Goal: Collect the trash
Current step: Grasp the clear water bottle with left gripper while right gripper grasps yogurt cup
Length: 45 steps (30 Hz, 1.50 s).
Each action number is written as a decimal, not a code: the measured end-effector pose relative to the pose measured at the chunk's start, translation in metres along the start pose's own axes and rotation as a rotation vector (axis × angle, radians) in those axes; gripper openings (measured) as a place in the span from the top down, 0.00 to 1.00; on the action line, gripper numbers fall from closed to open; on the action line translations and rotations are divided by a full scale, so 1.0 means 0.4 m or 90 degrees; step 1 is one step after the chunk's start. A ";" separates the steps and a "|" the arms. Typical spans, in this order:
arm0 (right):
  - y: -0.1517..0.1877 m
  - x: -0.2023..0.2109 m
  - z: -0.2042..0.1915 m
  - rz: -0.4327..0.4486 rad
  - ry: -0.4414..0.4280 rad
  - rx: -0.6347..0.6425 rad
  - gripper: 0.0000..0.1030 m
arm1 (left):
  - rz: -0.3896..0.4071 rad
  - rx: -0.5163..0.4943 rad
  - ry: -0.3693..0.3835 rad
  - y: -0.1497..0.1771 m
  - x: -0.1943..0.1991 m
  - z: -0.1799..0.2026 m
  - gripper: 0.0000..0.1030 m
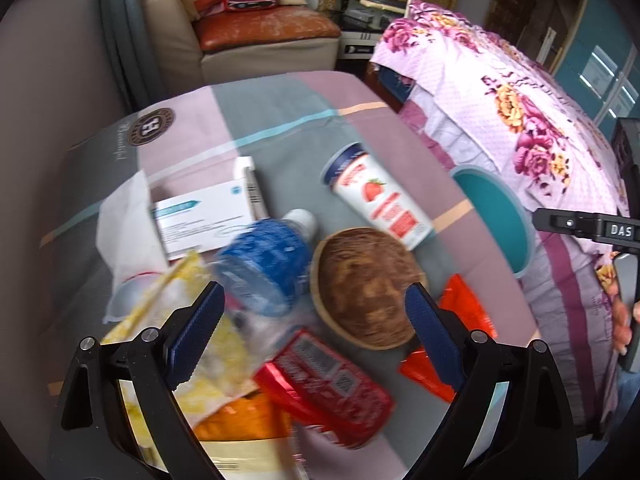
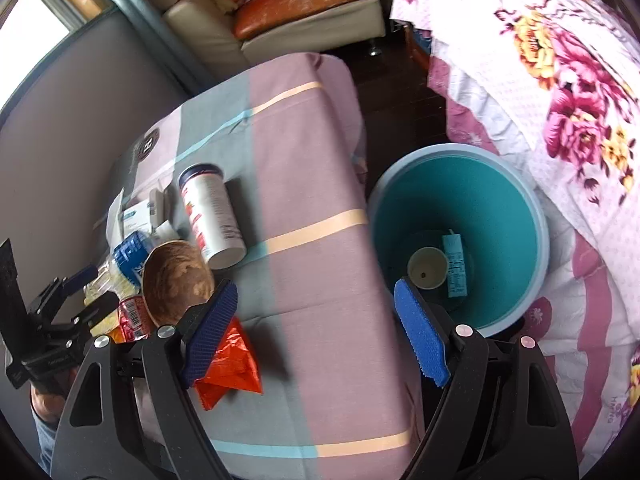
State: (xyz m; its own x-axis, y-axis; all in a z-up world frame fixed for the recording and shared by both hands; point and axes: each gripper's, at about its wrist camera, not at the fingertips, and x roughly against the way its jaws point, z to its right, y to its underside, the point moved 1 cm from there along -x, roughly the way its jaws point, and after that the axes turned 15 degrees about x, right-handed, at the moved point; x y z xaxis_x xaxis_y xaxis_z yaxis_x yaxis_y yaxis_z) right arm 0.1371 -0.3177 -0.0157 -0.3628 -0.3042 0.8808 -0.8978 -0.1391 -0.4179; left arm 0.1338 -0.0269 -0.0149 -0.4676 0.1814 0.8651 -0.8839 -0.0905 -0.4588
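**Both jaws open over the trash pile and the bin**

We hold the left gripper (image 1: 312, 316) above the cluttered end of the bench (image 1: 280, 132), its jaws spread wide with nothing between the pads. Under it we see a water bottle (image 1: 266, 258) with a blue label lying on its side, touching a brown wooden bowl (image 1: 366, 286). A red packet (image 1: 336, 384) lies nearest the camera, partly over a yellow wrapper (image 1: 176, 292). An orange-red wrapper (image 1: 466, 312) sits just right of the bowl. A strawberry yogurt cup (image 1: 374, 196) lies tipped over behind the bowl, and a white box (image 1: 200, 220) and a tissue (image 1: 128, 228) lie to the left.

Our right gripper (image 2: 316, 328) hangs near the bench's right edge, its jaws also wide apart and empty. The orange-red wrapper (image 2: 230, 364) lies just beside its left pad. Off the bench, on the floor next to a flowered bedspread (image 2: 560, 80), stands a teal bin (image 2: 480, 200). Inside it we see a paper cup (image 2: 427, 268) and a small carton (image 2: 455, 266) at the bottom.
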 end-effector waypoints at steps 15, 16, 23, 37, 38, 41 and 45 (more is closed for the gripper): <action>-0.110 -0.091 -0.151 -0.046 -0.030 0.094 0.25 | -0.053 -0.059 -0.056 -0.025 -0.062 -0.079 0.32; -0.115 -0.095 -0.157 -0.046 -0.030 0.098 0.25 | -0.063 -0.058 -0.051 -0.026 -0.069 -0.082 0.34; -0.175 -0.168 -0.203 -0.069 -0.042 0.148 0.43 | -0.091 -0.045 -0.003 -0.038 -0.090 -0.099 0.35; -0.244 -0.345 -0.227 -0.133 -0.083 0.163 0.43 | -0.138 -0.047 0.000 -0.047 -0.188 -0.103 0.34; -0.243 -0.351 -0.227 -0.135 -0.086 0.163 0.43 | -0.135 -0.044 -0.001 -0.047 -0.192 -0.103 0.35; -0.245 -0.374 -0.227 -0.140 -0.094 0.160 0.43 | -0.122 -0.034 -0.002 -0.049 -0.189 -0.104 0.35; -0.238 -0.367 -0.234 -0.109 -0.100 0.171 0.53 | -0.098 0.003 -0.007 -0.059 -0.164 -0.118 0.35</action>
State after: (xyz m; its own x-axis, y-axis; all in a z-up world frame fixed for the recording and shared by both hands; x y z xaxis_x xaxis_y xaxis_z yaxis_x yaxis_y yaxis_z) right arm 0.2522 -0.1715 -0.0843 -0.1516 -0.3929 0.9070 -0.8366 -0.4376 -0.3294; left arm 0.1856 0.0095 -0.0705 -0.3263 0.1827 0.9274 -0.9453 -0.0667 -0.3194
